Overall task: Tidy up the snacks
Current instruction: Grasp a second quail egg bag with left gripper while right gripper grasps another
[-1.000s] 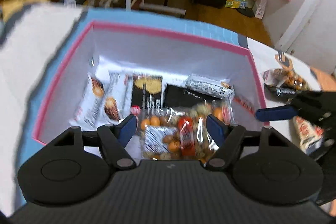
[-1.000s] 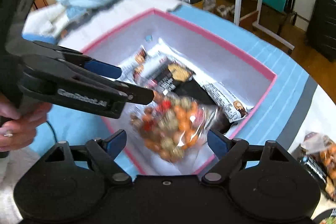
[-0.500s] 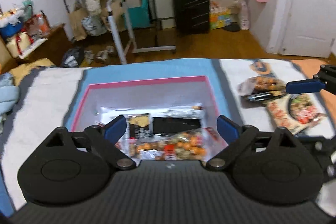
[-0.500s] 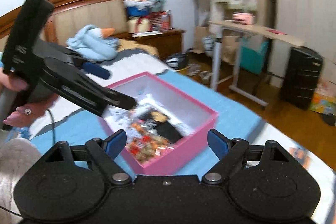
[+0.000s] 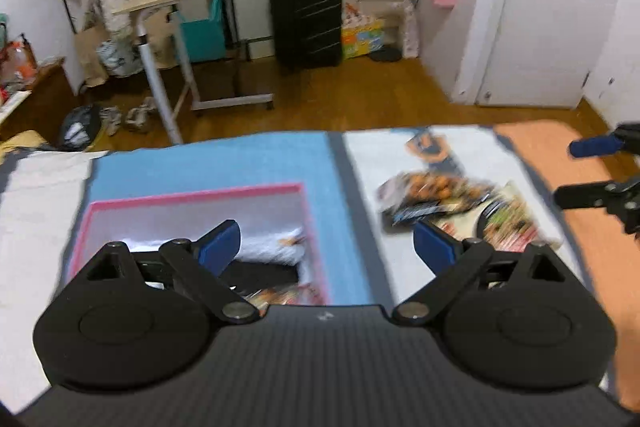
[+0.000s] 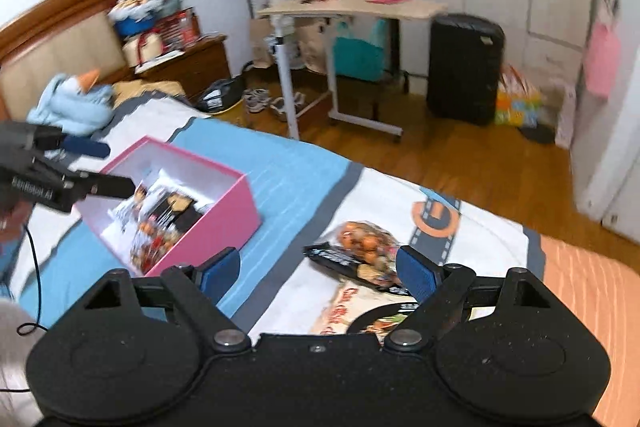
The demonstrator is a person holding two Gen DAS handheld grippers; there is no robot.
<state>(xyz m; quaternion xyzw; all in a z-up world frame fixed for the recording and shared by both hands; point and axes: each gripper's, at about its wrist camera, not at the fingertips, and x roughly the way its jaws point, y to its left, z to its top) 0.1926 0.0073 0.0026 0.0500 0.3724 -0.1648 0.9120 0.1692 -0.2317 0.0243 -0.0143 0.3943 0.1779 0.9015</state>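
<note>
A pink box (image 6: 224, 219) with several snack packs inside sits on the blue part of the bedspread; it also shows in the left wrist view (image 5: 192, 197). A few loose snack packs (image 6: 366, 247) lie on the white part to its right, and show blurred in the left wrist view (image 5: 436, 195). My left gripper (image 5: 326, 245) is open and empty, above the box's right wall. My right gripper (image 6: 318, 273) is open and empty, above the bed between the box and the loose packs.
The bed's foot edge runs beyond the snacks, with wooden floor past it. A rolling side table (image 6: 352, 7), a black suitcase (image 6: 464, 63) and a white door (image 5: 556, 7) stand farther off. A blue blanket (image 6: 72, 103) lies near the headboard.
The mixed-nut pack has been let go into the box. Both grippers have lifted and swung right, away from the box toward the loose packs.
</note>
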